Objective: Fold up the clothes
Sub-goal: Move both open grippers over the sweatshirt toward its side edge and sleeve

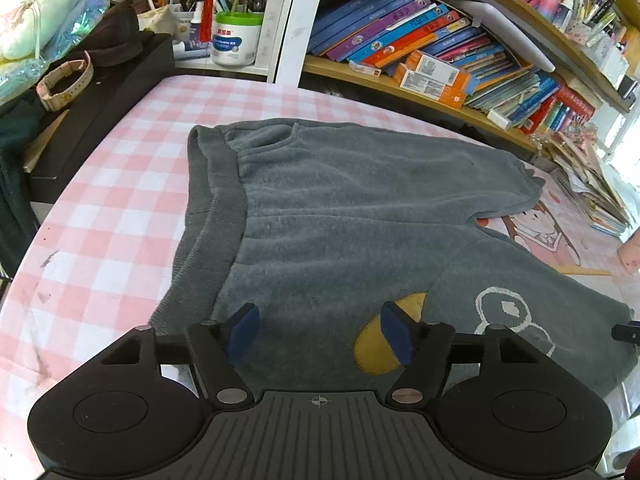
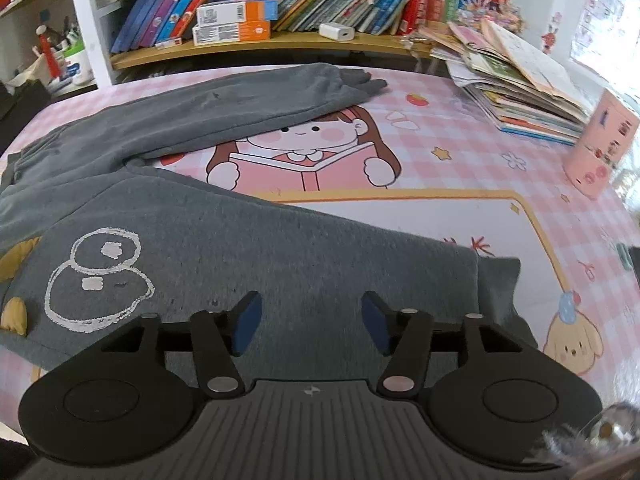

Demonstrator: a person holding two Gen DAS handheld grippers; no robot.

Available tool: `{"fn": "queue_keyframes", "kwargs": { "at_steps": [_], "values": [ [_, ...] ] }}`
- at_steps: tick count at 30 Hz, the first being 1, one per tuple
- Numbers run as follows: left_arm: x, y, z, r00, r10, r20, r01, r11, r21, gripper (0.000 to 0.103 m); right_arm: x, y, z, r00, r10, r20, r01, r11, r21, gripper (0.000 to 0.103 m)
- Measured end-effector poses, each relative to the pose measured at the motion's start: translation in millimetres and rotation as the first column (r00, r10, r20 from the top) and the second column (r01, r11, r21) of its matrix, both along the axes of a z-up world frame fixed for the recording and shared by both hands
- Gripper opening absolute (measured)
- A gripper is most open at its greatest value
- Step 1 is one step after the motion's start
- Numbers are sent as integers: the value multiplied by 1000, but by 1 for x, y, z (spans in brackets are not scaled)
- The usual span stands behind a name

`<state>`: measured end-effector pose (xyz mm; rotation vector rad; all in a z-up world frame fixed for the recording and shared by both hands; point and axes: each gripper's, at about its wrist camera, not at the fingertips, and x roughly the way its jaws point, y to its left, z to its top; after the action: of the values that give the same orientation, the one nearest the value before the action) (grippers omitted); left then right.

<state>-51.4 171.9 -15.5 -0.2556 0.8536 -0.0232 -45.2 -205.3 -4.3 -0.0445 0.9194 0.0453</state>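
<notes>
Garment: grey fleece trousers (image 1: 352, 216) lie spread on the pink checked table cover (image 1: 120, 168); ribbed waistband (image 1: 208, 200) ahead and left of the left gripper, two legs splayed apart ahead of the right gripper.

Left gripper (image 1: 318, 330): jaws stand well apart over the near trouser leg, with nothing between the blue pads; fabric lies beneath them, not pinched.

Right gripper (image 2: 310, 326): jaws likewise parted, nothing held; it hovers over the near leg, whose cuff (image 2: 498, 280) lies just ahead and right of the claw.

Far leg (image 2: 248, 108): runs well ahead of the right claw, toward the bookshelf (image 2: 280, 46).

Step in hand (judgement): trousers laid out flat, both claws free; no fold appears made, since the legs lie separate.

Next move (judgement): each claw must close on an edge of the near leg, one near the waist and one near the cuff, and carry it over onto the far leg, keeping the fabric taut so it lands without creases.

Markings on garment: white line drawing of a round figure (image 2: 100, 280) just ahead and left of the right claw; yellow patch (image 1: 380, 344) beside the left claw's right pad. No lettering.

Legible writing: none. The white tub (image 1: 234, 42) with its green lid and the orange boxes (image 2: 236, 20) carry print too small to read.
</notes>
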Motion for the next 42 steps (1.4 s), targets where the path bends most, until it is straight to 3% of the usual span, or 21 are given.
{"fn": "queue_keyframes", "kwargs": {
  "at_steps": [12, 29, 34, 42],
  "values": [
    [29, -44, 9, 999, 43, -21, -41, 995, 86, 82, 66, -26, 1, 986, 167, 4, -167, 985, 46, 72],
    [120, -78, 21, 999, -54, -4, 53, 967, 248, 96, 209, -61, 2, 909, 414, 56, -413, 910, -23, 76],
    [147, -73, 18, 998, -61, -10, 61, 950, 305, 97, 256, -63, 0, 892, 447, 59, -446, 894, -32, 76],
    [186, -48, 16, 1000, -18, -22, 25, 934, 355, 97, 328, -70, -4, 905, 422, 55, -422, 907, -11, 77]
  ]
}}
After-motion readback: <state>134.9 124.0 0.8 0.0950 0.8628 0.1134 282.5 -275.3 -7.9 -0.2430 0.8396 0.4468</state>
